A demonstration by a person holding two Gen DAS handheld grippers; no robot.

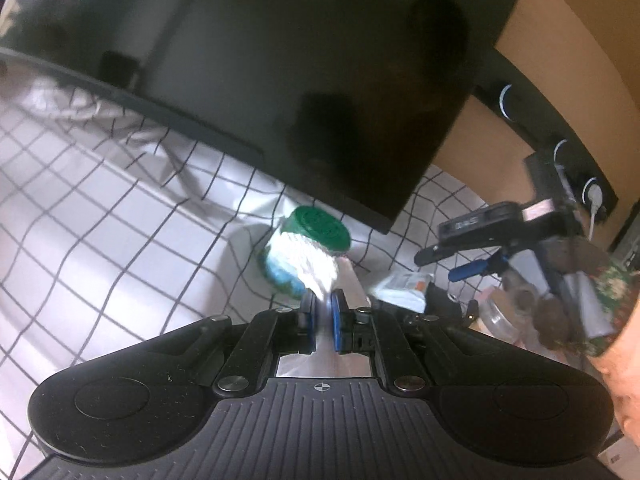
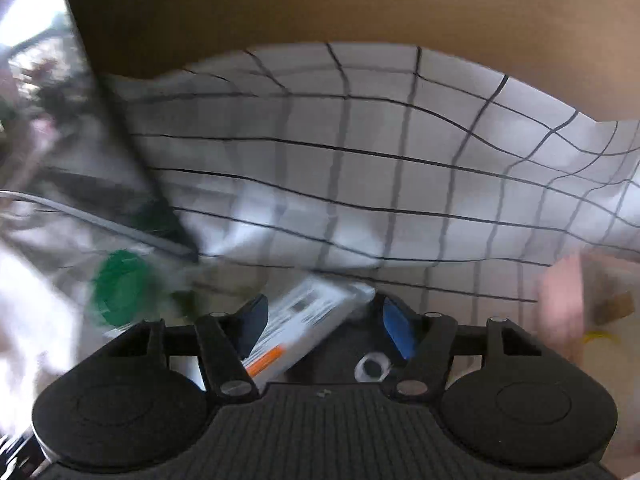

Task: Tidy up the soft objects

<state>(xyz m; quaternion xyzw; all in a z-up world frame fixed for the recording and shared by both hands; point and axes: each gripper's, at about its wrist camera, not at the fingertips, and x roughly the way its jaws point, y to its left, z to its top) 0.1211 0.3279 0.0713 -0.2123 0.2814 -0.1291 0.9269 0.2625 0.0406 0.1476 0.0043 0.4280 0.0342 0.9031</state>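
Here, left tongs (image 1: 321, 304) pinch white cloth (image 1: 310, 258), pads pressed tight on its lower edge. Cloth bunches up just past tips, draped over green-lidded jar (image 1: 320, 229). Jar leans on checkered sheet (image 1: 100, 216), just under dark screen (image 1: 280, 80). What is inside jar: cannot tell.

Right tongs (image 2: 320, 314) spread wide, blue pads apart. White packet (image 2: 300, 328) with orange stripe lies slanted between them; touching or not, cannot tell. Right tongs (image 1: 472, 240) also show at right in left view, beside clutter.
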